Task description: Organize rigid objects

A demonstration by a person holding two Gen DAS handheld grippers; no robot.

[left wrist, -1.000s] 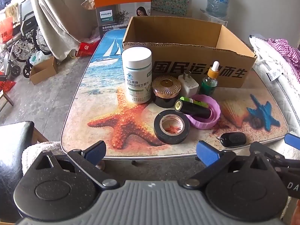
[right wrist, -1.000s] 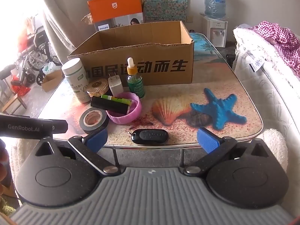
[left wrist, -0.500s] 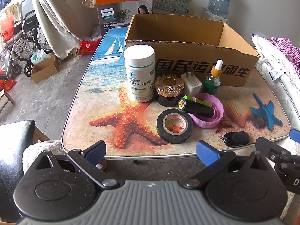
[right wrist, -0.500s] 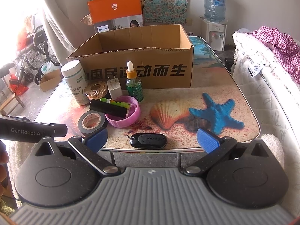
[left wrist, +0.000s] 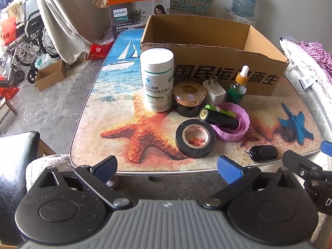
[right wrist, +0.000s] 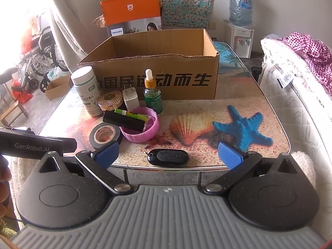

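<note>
Hovering short of the table edge, both tools empty: left gripper with jaws spread wide, right gripper likewise agape, nothing between the pads. Held low and level, presumably to line up a first pick before reaching in.

Nearest, dead ahead of the right jaws and almost between them: black key fob, flat at the table's near edge, the easiest first grab. Same fob seen right of the left jaws, so better left to the right tool.

Just beyond the left jaws, slightly right of centre: black tape roll, lying flat, hole up. Touching or nearly touching it, further right: pink lid, upturned like a dish, cradling a black cylinder and a green-labelled stick propped across its rim, so unlikely to roll.

Further on, clustered tight: white pill bottle upright to the left, gold-lidded jar, white charger plug prongs up, green dropper bottle upright.

Beyond all, straight ahead of both jaws: open cardboard box, likely the destination; contents, if any, hidden behind the front wall. All task items on the tabletop, none visibly boxed.
</note>
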